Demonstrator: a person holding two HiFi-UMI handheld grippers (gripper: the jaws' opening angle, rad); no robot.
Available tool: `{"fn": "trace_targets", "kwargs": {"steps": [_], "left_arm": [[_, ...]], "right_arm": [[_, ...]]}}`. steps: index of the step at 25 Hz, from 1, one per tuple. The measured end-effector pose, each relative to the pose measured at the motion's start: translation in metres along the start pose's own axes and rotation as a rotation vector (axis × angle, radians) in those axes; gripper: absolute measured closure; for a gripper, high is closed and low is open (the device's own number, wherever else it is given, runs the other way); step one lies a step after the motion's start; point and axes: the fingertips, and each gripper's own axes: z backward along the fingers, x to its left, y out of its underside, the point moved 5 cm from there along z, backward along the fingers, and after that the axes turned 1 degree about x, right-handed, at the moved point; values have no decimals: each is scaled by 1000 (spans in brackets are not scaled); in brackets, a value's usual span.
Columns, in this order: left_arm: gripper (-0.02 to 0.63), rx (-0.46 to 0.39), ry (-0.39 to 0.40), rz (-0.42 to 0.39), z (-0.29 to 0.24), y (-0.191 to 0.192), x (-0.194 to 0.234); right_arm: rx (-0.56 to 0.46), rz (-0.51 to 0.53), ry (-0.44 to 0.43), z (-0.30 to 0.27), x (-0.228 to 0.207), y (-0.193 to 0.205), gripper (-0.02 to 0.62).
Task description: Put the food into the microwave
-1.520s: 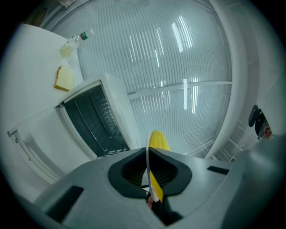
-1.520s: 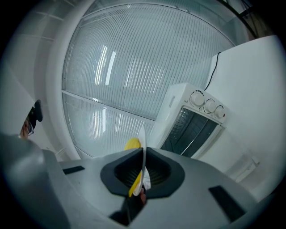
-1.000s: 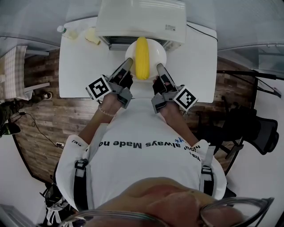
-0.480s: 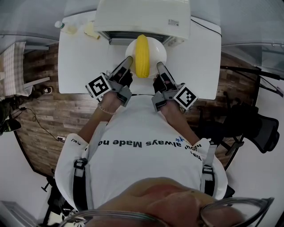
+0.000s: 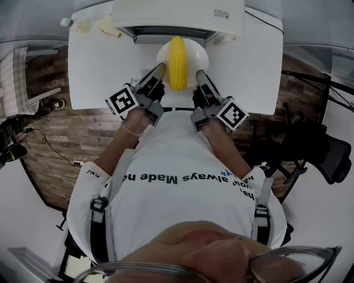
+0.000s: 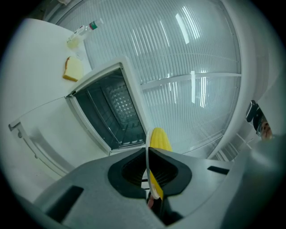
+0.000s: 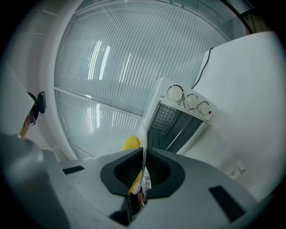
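A yellow corn cob [image 5: 177,62] lies on a round white plate [image 5: 194,53] held just in front of the open white microwave [image 5: 178,16]. My left gripper [image 5: 161,68] is shut on the plate's left rim, and my right gripper [image 5: 198,74] is shut on its right rim. In the left gripper view the plate rim [image 6: 147,157] stands edge-on between the jaws, with the corn [image 6: 159,139] behind it and the microwave's dark cavity [image 6: 111,114] ahead. The right gripper view shows the plate edge [image 7: 143,154], the corn [image 7: 132,144] and the microwave's knobs [image 7: 190,101].
A white table [image 5: 99,66] carries the microwave. At its far left corner lie a slice of bread [image 5: 109,26] and a small bottle [image 5: 74,23]. The microwave's door [image 6: 40,127] hangs open downward. Wooden floor and a black chair [image 5: 318,152] lie around the table.
Both grippers have carried the plate with the corn forward, closer to the microwave's opening. The grips on the rim are unchanged.
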Motion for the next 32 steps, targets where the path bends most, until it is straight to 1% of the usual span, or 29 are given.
{"fn": "trace_targets", "kwargs": {"steps": [3,6,8,10,13,17,22,32], "left_arm": [[588,9,-11,15,-1,0,11],[588,21,-17,3,-3,-2,24],[588,22,-24,15,-6,-3,31],[588,24,-36,9,-8,-3,40],[588,26,-42,-13,-11,-4,51],[588,20,-41,12,-14,-4,61],[588,34,-45,-27,-22,-14,76],[588,47,-63,-26,-48,-33,103]], "right_arm": [[7,-1,16,-5,-10,4,572],[15,7,21,-12,-18,7,572],[20,21,20,-17,-23,7,572],[24,30,27,-20,-30,7,572],[29,8,44,-24,-44,12,572],[30,-2,55,-29,-53,14,572],[22,-21,62,-43,-62,14,572],[3,-31,85,-71,-87,4,572]]}}
